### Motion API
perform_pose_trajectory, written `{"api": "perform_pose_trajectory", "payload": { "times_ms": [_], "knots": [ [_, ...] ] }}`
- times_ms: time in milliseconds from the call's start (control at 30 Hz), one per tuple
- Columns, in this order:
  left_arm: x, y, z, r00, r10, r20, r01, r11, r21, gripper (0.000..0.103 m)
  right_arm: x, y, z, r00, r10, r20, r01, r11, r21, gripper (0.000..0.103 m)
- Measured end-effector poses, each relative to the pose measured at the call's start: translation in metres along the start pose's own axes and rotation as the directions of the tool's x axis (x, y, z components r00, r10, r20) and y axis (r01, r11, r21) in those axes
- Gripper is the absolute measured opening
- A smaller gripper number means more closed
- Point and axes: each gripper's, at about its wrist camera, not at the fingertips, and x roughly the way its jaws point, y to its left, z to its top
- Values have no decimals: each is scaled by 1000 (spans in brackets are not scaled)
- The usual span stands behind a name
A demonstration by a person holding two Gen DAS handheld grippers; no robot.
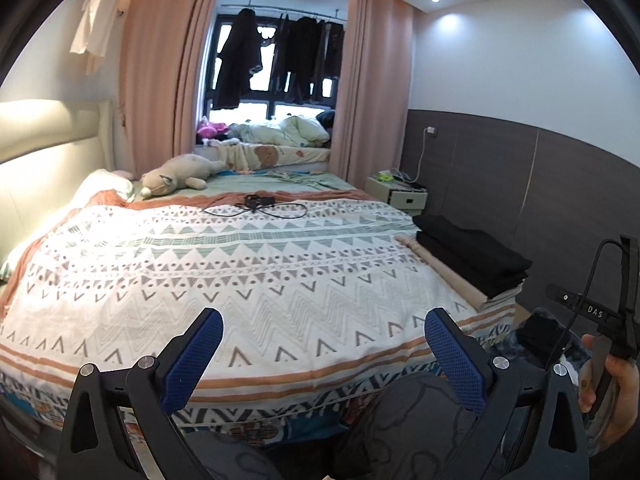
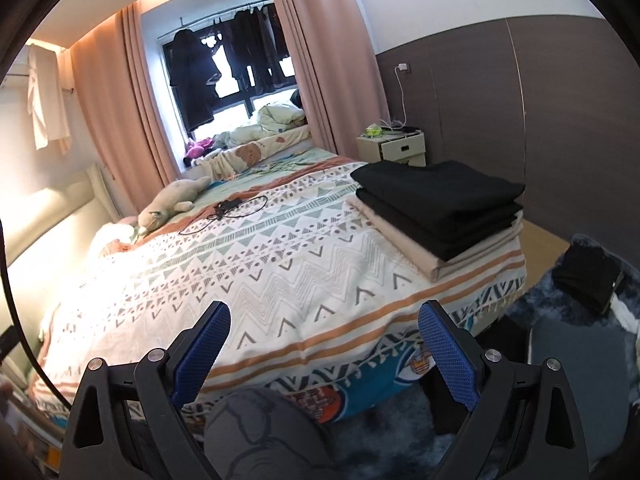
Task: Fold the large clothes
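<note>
White patterned bedspread [image 1: 256,280], banded with grey and green triangles and orange stripes, covers the bed and fills most of both views; pink curtains [image 1: 160,80] frame a window hung with dark garments [image 1: 240,60]; a grey panelled wall [image 1: 500,176] runs along the right side. At the bed's right front corner lies a stack of folded clothes [image 2: 436,212], two black pieces on top of a beige one, square to the edge; further back a plush toy [image 1: 176,176] lies near the headboard, and a black cable [image 1: 260,208] sprawls mid-bed. Both tools hover over the near edge of the bed, holding nothing: the left gripper [image 1: 322,356] has its blue pads wide apart; the right gripper [image 2: 324,350] is spread likewise.
</note>
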Motion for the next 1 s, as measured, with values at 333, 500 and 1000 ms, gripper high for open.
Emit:
{"api": "perform_pose_trajectory", "payload": {
  "times_ms": [333,500,1000],
  "knots": [
    [-5,23,-8,999,40,7,-39,998,-52,101,10,20,-22,999,-4,-37,3,999,-43,95],
    [-10,25,-8,999,44,13,-43,997,-58,101,12,18,-24,999,1,-42,-2,1000,-27,95],
    [-12,17,-4,999,49,19,-49,998,-42,101,16,18,-21,998,25,-60,-25,1000,-12,95]
  ]
}}
